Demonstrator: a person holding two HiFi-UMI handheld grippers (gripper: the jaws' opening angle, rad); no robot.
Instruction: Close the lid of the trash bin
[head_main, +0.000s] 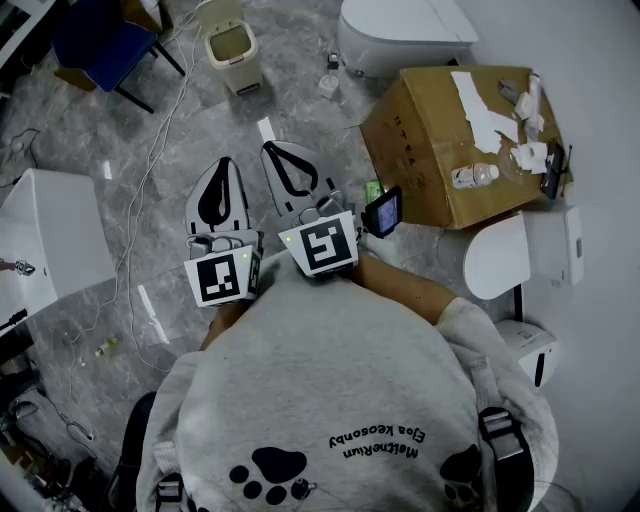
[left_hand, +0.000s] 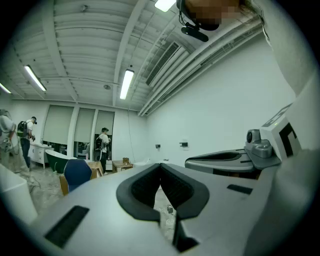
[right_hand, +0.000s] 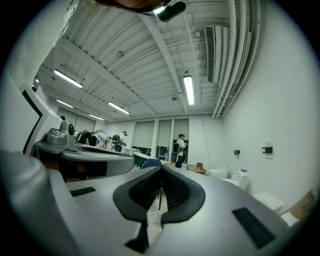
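Note:
The small cream trash bin (head_main: 232, 48) stands on the grey floor far ahead, its mouth showing and its lid (head_main: 216, 12) tipped up behind it. Both grippers are held level, side by side at waist height, well short of the bin. The left gripper (head_main: 224, 164) is shut with nothing between its dark pads (left_hand: 150, 182). The right gripper (head_main: 273, 150) is likewise shut and empty, its pads (right_hand: 172, 187) meeting at the tip. Each gripper view shows the neighbouring gripper alongside; the bin does not appear in either.
A cardboard box (head_main: 450, 140) with a bottle and paper scraps sits to the right, a toilet (head_main: 400, 30) behind it. A blue chair (head_main: 100, 40) is at the upper left, a white cabinet (head_main: 50, 235) at the left. Cables trail over the floor. Several people (right_hand: 180, 147) stand far off.

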